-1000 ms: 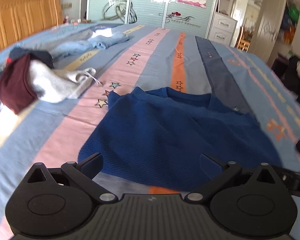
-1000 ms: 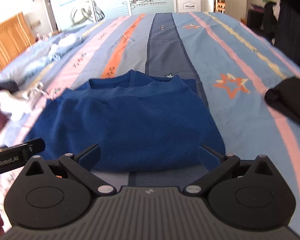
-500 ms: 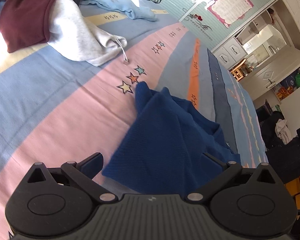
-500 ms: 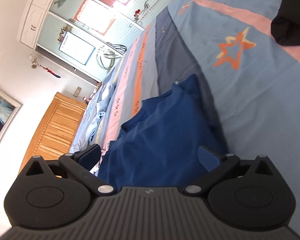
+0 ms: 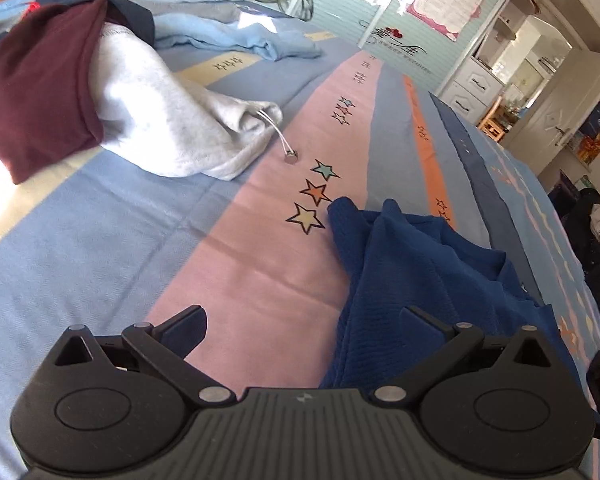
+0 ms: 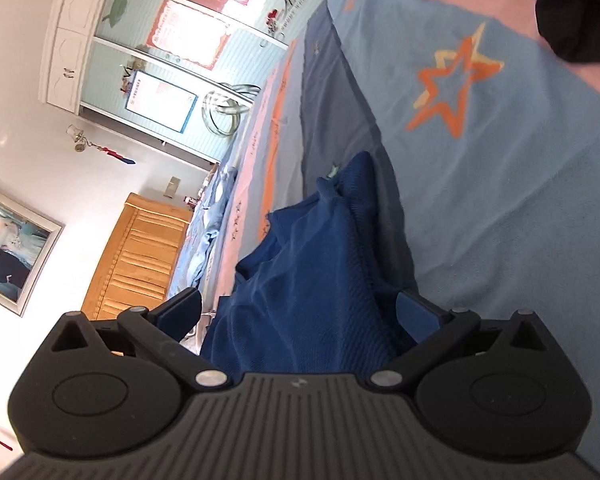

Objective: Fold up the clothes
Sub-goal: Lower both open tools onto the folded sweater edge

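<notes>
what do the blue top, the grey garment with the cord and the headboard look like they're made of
Blue top: seemingly a knit, matte, fine ribbed texture showing.
Grey garment: likely fleecy sweatshirt cotton, soft matte nap, with a metal-tipped drawstring.
Headboard: wood or wood veneer, orange-brown, slatted, slight sheen.

Striped bedspread (image 5: 100,248) fills the foreground; wooden headboard (image 6: 136,256) at 9 o'clock, mint wardrobe doors (image 6: 204,12) at 12, sunlit.
</notes>
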Tool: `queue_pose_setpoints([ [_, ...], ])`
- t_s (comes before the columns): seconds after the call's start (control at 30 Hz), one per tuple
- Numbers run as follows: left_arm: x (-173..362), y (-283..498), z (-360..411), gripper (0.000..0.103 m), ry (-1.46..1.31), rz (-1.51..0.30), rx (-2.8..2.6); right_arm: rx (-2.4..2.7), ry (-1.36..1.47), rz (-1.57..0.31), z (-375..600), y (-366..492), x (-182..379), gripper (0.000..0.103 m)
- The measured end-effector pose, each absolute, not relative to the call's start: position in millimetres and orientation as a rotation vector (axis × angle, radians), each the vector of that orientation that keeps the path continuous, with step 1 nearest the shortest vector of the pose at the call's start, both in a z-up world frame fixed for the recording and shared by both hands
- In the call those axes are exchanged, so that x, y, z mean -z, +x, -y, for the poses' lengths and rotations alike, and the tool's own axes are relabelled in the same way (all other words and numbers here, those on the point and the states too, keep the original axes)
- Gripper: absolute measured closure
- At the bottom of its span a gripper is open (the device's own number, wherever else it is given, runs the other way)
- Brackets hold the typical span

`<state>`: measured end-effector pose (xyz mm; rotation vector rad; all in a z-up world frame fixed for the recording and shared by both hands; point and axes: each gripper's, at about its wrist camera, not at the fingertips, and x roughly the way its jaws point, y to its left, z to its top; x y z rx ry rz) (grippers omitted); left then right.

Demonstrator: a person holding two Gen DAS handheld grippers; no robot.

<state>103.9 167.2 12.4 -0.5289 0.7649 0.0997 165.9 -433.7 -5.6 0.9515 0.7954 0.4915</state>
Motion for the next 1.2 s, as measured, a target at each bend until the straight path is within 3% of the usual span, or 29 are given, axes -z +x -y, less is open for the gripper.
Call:
queue_pose_setpoints([
  [0.27, 9.1, 111.0, -171.1, 0.001, -0.635, -0.773, -0.079, -0.507, 0.932, -0.841, 429.1, 179.7, 19.1, 0.000],
  [1.2, 13.4, 119.7, -149.2, 0.001, -0.403, -0.790, -0.058, -0.691, 0.707, -0.947, 398.2, 222.5, 13.4, 0.000],
])
